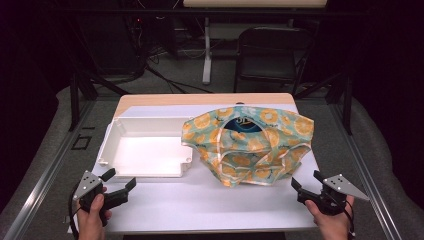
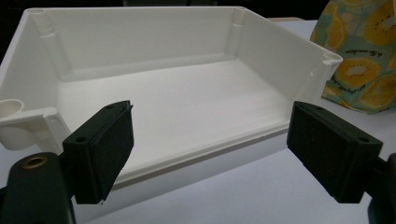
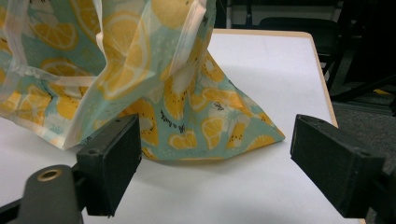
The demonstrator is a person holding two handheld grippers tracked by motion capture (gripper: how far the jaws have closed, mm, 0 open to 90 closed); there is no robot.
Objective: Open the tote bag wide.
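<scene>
White table [image 1: 200,205], fruit-print bag [image 1: 250,145] near right hand-held gripper [image 1: 306,186]

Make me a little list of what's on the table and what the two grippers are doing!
bag: lemon-print bag, on the table's right half, mouth open
box: white box, empty, left of the bag
left gripper: open, holds nothing, near the box
right gripper: open, holds nothing, near the bag
table: white top

Teal bag [image 1: 248,145] with yellow-orange citrus slices print, plain white box [image 1: 145,146], white table top [image 1: 210,200] with light wood edge, black grippers' jaws
</scene>
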